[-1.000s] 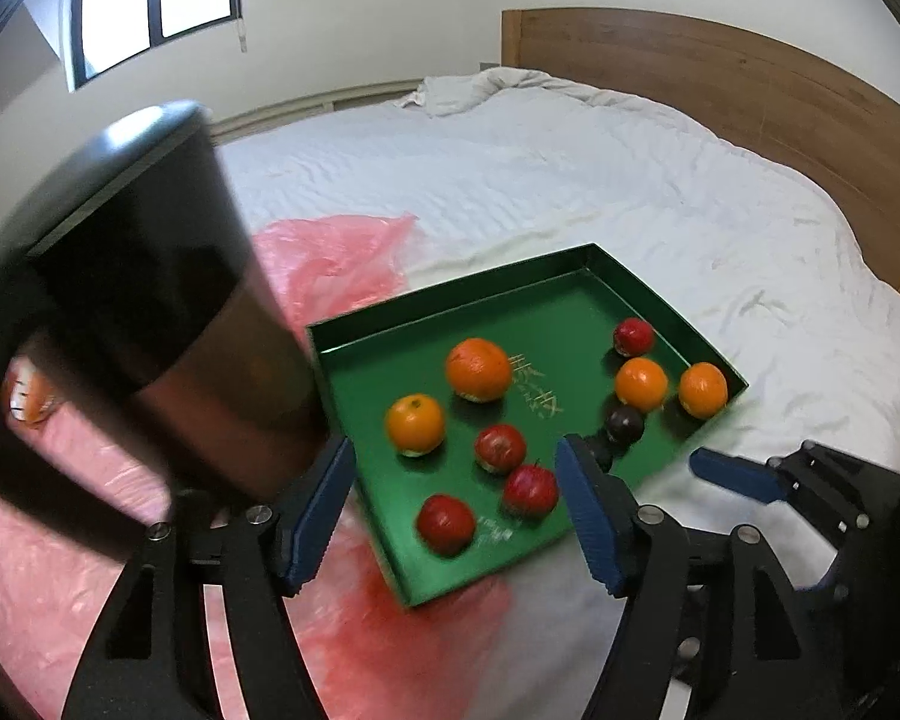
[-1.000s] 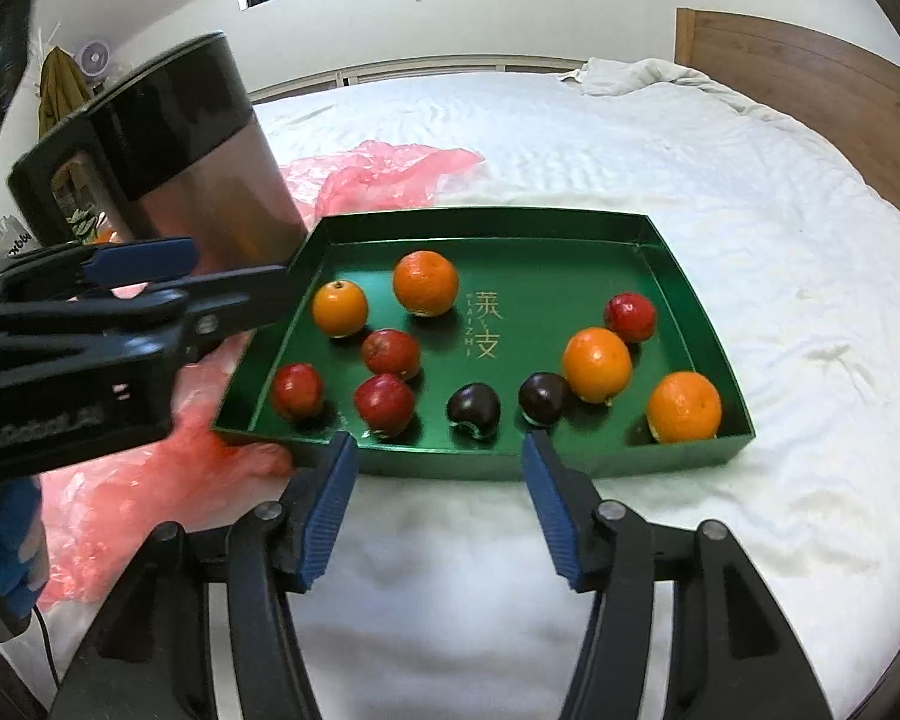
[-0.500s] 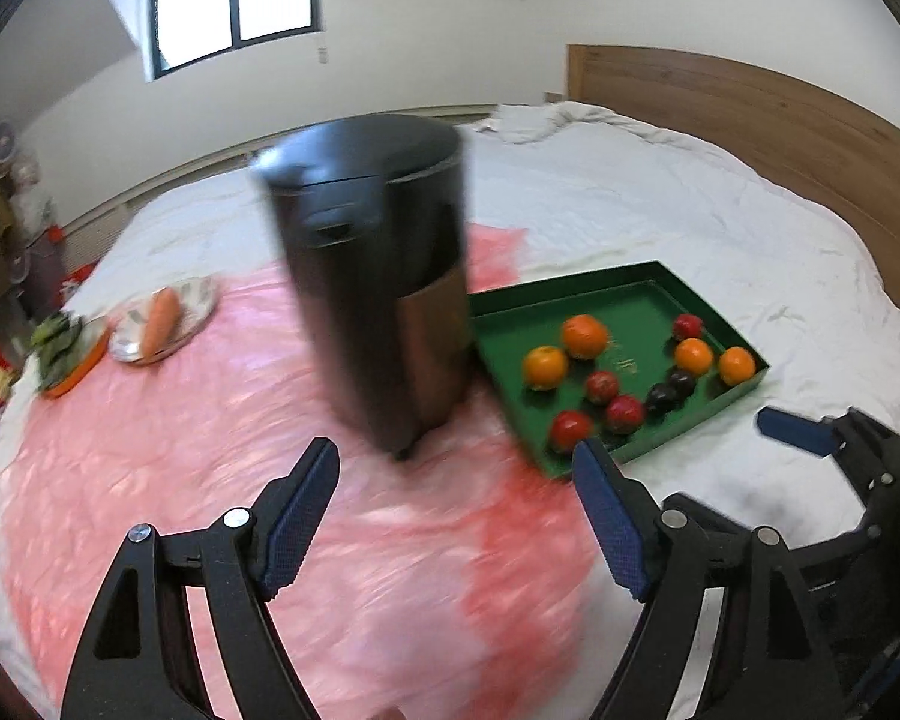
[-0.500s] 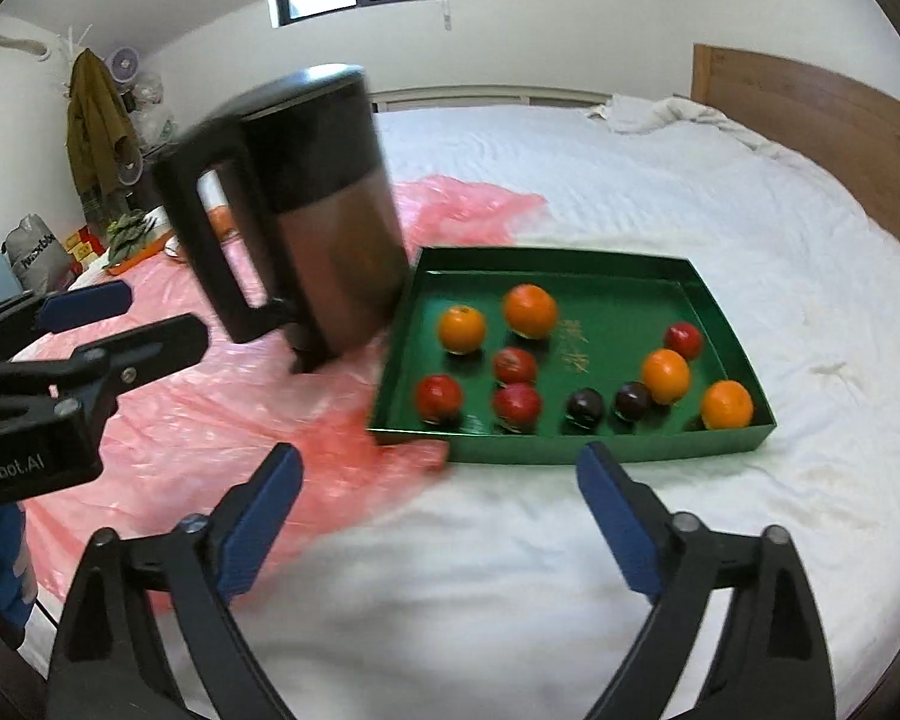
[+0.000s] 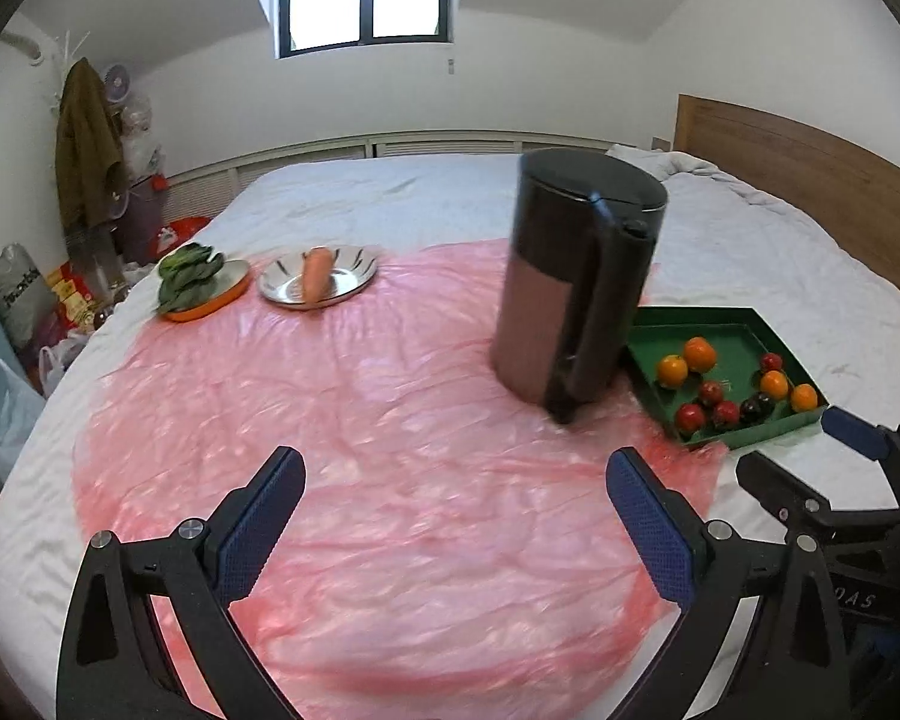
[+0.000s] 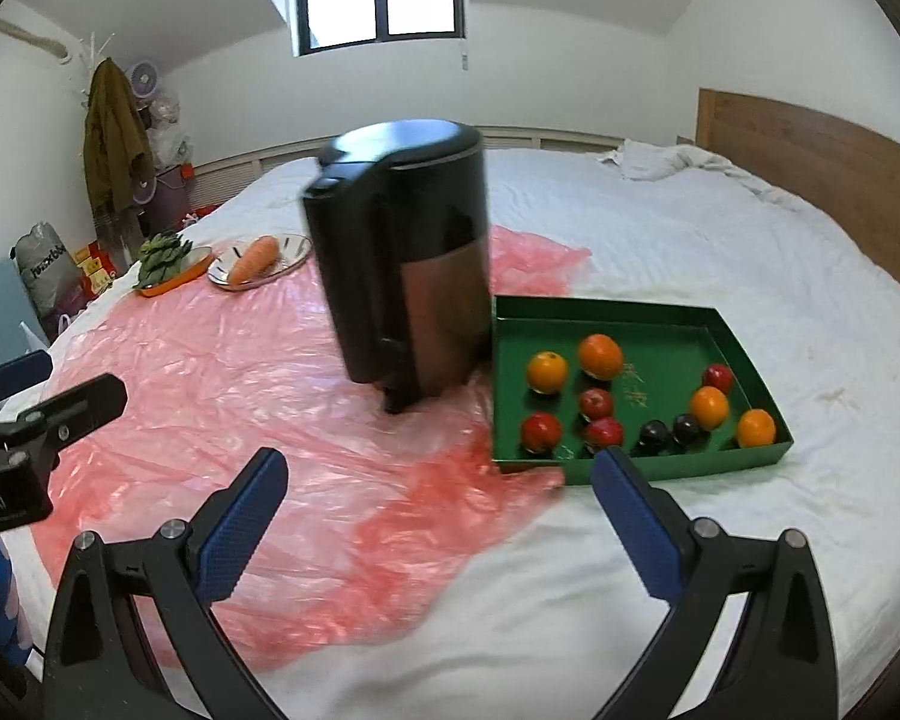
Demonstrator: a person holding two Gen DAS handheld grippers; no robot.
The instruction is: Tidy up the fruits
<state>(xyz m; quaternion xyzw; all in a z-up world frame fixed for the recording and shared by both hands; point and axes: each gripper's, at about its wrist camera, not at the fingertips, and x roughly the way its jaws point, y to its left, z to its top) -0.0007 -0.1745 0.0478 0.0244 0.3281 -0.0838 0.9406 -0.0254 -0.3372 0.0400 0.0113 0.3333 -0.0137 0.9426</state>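
Hovering over the bed [image 6: 660, 252], your left gripper [image 5: 453, 516] spreads its fingers with nothing between them, your right gripper [image 6: 438, 510] released too; fruits sit grouped by colour in the green tray [image 6: 678, 318] beside the kettle [image 6: 402, 264].

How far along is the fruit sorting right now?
Done: fruit sits in the green tray, oranges, red fruits and dark ones loosely grouped. In hand: nothing; left gripper is opening empty, right gripper is open. Left: tightening groups, kettle stands beside tray.
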